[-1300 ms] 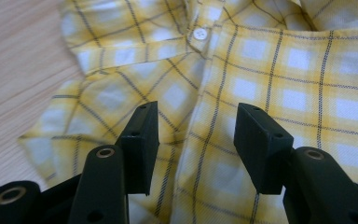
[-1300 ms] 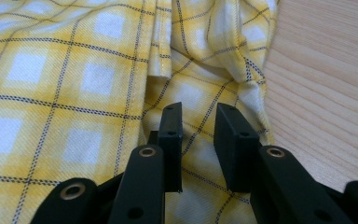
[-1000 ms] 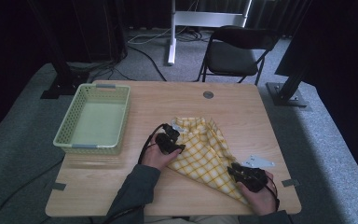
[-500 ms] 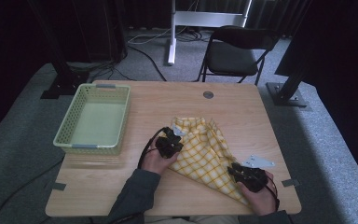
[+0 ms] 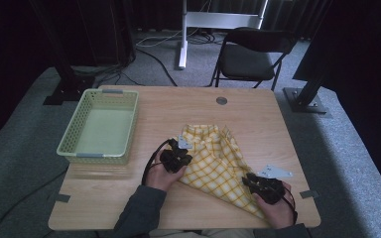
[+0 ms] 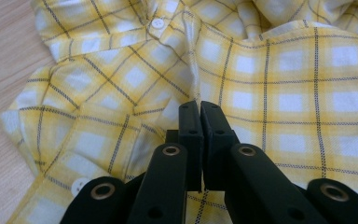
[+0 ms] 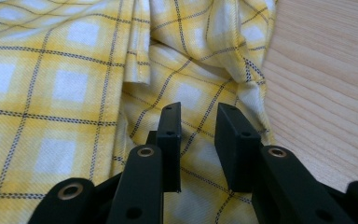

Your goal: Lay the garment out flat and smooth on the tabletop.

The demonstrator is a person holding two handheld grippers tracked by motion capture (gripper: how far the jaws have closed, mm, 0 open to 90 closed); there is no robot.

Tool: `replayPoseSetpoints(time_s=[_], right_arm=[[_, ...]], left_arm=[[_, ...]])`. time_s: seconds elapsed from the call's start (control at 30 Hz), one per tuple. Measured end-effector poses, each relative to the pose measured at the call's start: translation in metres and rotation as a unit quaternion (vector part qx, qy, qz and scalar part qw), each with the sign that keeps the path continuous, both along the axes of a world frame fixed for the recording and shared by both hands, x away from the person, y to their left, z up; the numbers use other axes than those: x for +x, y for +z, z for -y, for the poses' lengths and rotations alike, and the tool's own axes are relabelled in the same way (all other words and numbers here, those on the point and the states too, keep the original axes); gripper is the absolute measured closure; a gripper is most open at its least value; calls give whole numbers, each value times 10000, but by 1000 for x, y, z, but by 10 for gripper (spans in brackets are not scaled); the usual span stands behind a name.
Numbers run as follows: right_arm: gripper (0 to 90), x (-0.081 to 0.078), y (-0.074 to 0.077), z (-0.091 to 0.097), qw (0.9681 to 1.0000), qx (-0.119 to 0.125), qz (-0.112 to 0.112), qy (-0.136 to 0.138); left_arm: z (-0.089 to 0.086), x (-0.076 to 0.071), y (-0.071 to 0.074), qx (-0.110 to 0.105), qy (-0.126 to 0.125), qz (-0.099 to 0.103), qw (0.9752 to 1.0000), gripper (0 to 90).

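A yellow checked shirt (image 5: 213, 158) lies crumpled on the wooden table (image 5: 178, 106), right of centre. My left gripper (image 5: 187, 154) sits at the shirt's left edge. In the left gripper view its jaws (image 6: 199, 106) stand together, shut on a raised fold of the shirt (image 6: 279, 93). Two white buttons show near them. My right gripper (image 5: 251, 181) is at the shirt's near right corner. In the right gripper view it (image 7: 198, 114) hovers with its jaws partly apart over the shirt's hem (image 7: 186, 60). Cloth lies under the gap and nothing is pinched.
A pale green plastic basket (image 5: 72, 139) stands empty at the table's left. A round grommet (image 5: 222, 100) sits near the far edge. Beyond the table are a black folding chair (image 5: 250, 54) and a white stand. Bare wood lies right of the shirt (image 7: 326, 93).
My left hand has shifted a little toward the table's front at the shirt's left edge. My right hand has kept still.
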State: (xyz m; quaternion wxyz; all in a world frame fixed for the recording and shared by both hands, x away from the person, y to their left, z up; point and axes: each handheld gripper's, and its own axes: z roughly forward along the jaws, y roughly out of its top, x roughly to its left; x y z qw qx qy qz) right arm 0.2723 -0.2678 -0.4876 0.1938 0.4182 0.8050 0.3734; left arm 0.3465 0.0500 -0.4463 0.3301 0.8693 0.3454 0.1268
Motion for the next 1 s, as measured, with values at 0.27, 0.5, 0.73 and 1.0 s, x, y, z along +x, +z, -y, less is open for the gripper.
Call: replayPoseSetpoints(time_s=[0.27, 0.5, 0.73, 1.0], right_arm=[[712, 0, 0, 0, 10000, 2, -3, -2], [712, 0, 0, 0, 10000, 4, -3, -1], [712, 0, 0, 0, 10000, 3, -1, -1], [710, 0, 0, 0, 10000, 3, -2, -3]], left_arm=[[-12, -9, 0, -186, 7, -100, 9998, 886], [-25, -21, -1, -389, 27, -175, 9991, 885], [-42, -37, 1, -575, 51, -199, 9981, 885], [-59, -48, 3, -853, 168, -369, 9955, 883]])
